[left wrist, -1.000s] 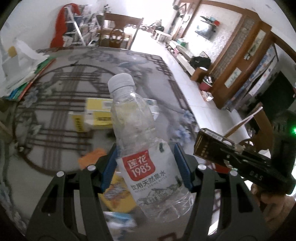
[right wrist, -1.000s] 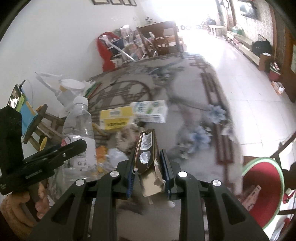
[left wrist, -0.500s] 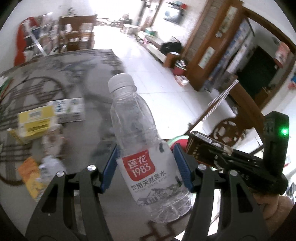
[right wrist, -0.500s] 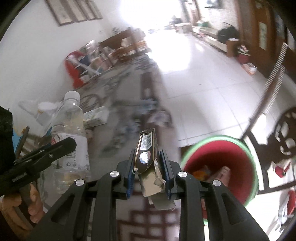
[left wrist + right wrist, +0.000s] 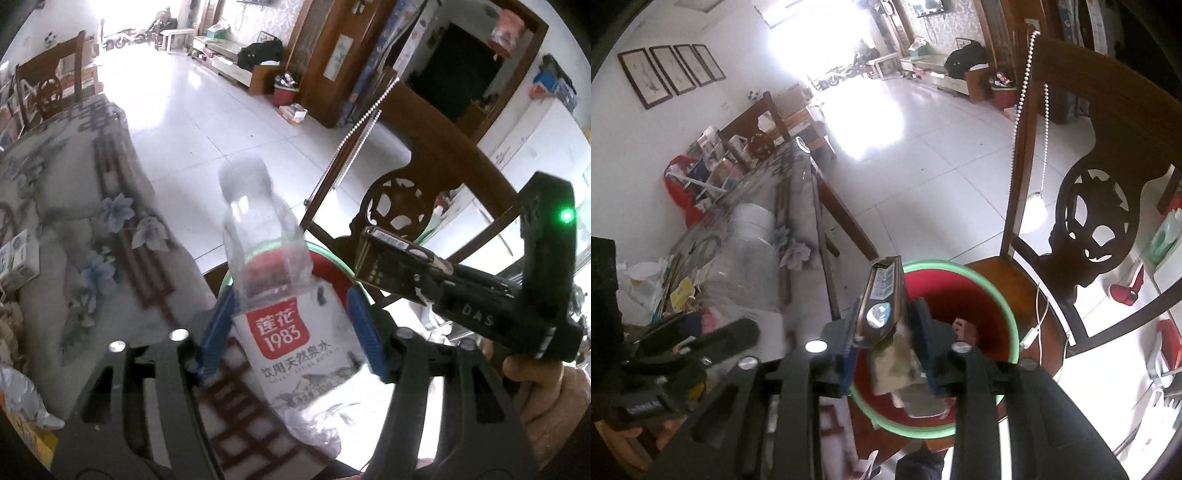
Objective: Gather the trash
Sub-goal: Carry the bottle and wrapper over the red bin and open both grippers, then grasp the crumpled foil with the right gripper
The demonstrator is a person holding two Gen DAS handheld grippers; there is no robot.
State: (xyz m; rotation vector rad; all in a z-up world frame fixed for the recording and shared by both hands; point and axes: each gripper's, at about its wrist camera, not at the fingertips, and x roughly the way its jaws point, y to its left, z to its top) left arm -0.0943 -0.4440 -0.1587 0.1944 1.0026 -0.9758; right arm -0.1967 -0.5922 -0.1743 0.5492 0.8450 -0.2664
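Release phase over the red bin (image 5: 982, 295), which stands on a wooden chair (image 5: 1082, 206) seat beside the table (image 5: 74, 229) edge. The right gripper (image 5: 886, 332), jaws just widened, has a flattened brown carton (image 5: 882, 302) loose between them, long axis upright, directly above the bin's mouth. The left gripper (image 5: 291, 332), jaws also just opened to a wide stance, frames a clear water bottle (image 5: 280, 317), cap pointing away, with the bin's green rim just beyond it. The right hand is nearer the bin's centre; judged next, both items drop straight down.
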